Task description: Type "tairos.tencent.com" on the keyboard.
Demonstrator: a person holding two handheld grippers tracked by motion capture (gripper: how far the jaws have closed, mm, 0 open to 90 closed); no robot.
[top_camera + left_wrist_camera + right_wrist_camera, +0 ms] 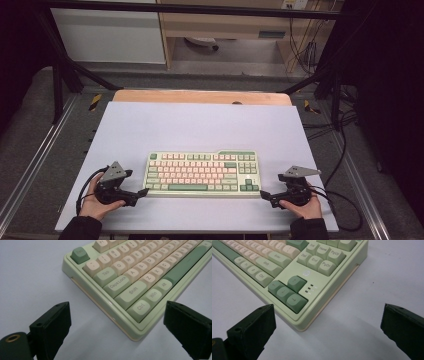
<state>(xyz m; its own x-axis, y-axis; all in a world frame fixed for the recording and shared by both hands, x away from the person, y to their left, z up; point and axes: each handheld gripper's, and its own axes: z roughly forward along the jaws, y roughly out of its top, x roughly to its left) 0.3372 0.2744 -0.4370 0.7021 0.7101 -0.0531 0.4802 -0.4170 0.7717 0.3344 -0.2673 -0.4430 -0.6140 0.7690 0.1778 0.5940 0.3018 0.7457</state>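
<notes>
Pale-green keyboard (202, 174) flanked by left gripper (145, 191) and right gripper (262, 194), both spread wide, seemingly untouched; next, closing on corners.

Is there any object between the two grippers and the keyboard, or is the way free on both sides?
Nothing visible stands in the way. The left gripper points at the keyboard near its front left corner, the right gripper near its front right corner. Both are open, with bare white table before them.
</notes>
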